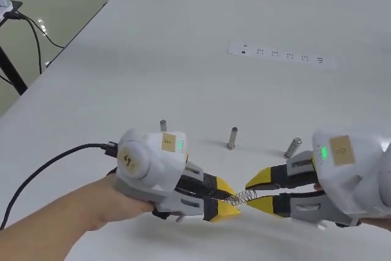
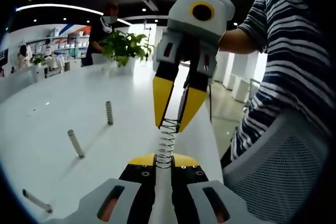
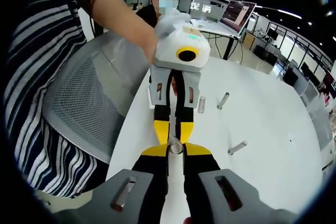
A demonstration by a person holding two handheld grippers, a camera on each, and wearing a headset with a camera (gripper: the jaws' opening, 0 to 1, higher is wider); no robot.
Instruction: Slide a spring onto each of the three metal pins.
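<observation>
A small metal spring (image 1: 242,197) hangs just above the white table between my two grippers. My left gripper (image 1: 231,198) is shut on one end and my right gripper (image 1: 252,194) is shut on the other, their yellow tips nearly meeting. In the left gripper view the spring (image 2: 167,142) runs from my own jaws up into the right gripper (image 2: 170,127). Three upright pins stand beyond: a bare left pin (image 1: 163,125), a bare middle pin (image 1: 233,137), and a right pin (image 1: 293,147) with a spring on it.
A white power strip (image 1: 282,55) lies farther back on the table (image 1: 183,47). A black cable (image 1: 49,169) trails from the left gripper toward the table's left edge. The person's striped sleeve (image 2: 273,40) and a mesh chair (image 3: 89,103) are close behind.
</observation>
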